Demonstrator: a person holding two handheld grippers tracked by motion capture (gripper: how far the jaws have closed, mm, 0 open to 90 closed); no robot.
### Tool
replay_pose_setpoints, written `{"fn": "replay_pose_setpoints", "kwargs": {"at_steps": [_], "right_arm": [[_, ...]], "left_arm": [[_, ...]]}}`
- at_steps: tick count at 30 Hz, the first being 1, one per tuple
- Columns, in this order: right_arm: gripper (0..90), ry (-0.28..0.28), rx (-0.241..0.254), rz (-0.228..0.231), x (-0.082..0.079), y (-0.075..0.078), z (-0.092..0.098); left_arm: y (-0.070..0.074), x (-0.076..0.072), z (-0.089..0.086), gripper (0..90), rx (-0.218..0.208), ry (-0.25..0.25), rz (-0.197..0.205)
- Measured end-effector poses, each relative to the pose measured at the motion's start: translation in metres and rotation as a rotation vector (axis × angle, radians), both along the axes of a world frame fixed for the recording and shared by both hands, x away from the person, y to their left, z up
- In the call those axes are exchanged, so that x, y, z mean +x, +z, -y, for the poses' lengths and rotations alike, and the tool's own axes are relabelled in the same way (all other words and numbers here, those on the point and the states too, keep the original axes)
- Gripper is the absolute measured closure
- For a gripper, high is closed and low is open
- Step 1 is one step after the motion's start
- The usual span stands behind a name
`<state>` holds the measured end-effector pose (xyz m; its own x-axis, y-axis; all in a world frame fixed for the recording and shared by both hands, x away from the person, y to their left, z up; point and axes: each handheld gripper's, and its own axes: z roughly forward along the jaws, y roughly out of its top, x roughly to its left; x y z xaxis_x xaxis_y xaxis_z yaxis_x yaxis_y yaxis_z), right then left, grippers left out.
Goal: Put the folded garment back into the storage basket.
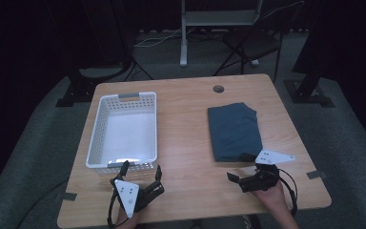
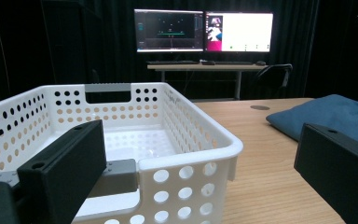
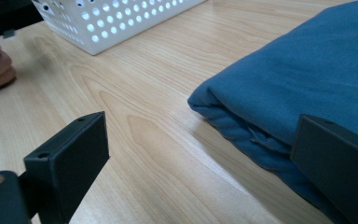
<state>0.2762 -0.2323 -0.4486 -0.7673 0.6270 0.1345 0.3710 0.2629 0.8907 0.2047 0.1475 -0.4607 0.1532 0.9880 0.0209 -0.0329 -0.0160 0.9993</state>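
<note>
Here the right tongs [image 1: 240, 168] gape beside the folded blue cloth [image 1: 233, 131] — apart.

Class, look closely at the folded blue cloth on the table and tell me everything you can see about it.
The blue cloth is a soft, matte teal-blue fabric, folded into a thick, rough rectangle with layered edges and a stitched hem at its near corner. It lies flat on the right half of the wooden table, apart from the white basket. The right gripper, open, sits at its near corner; contact is unclear.
</note>
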Motion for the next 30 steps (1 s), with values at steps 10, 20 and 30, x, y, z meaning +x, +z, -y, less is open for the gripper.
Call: {"fn": "replay_pose_setpoints", "kwargs": {"at_steps": [10,20,30], "right_arm": [[4.2,0.027,0.02,-0.015,-0.002,0.002,0.0],[4.2,0.061,0.018,-0.005,-0.007,0.013,-0.007],[4.2,0.074,0.015,0.011,-0.01,0.027,-0.007]], "left_arm": [[0.0,0.0,0.0,3.5,0.001,0.0,-0.003],[0.0,0.001,0.0,3.5,0.001,0.0,-0.004],[0.0,0.001,0.0,3.5,0.001,-0.001,-0.004]]}}
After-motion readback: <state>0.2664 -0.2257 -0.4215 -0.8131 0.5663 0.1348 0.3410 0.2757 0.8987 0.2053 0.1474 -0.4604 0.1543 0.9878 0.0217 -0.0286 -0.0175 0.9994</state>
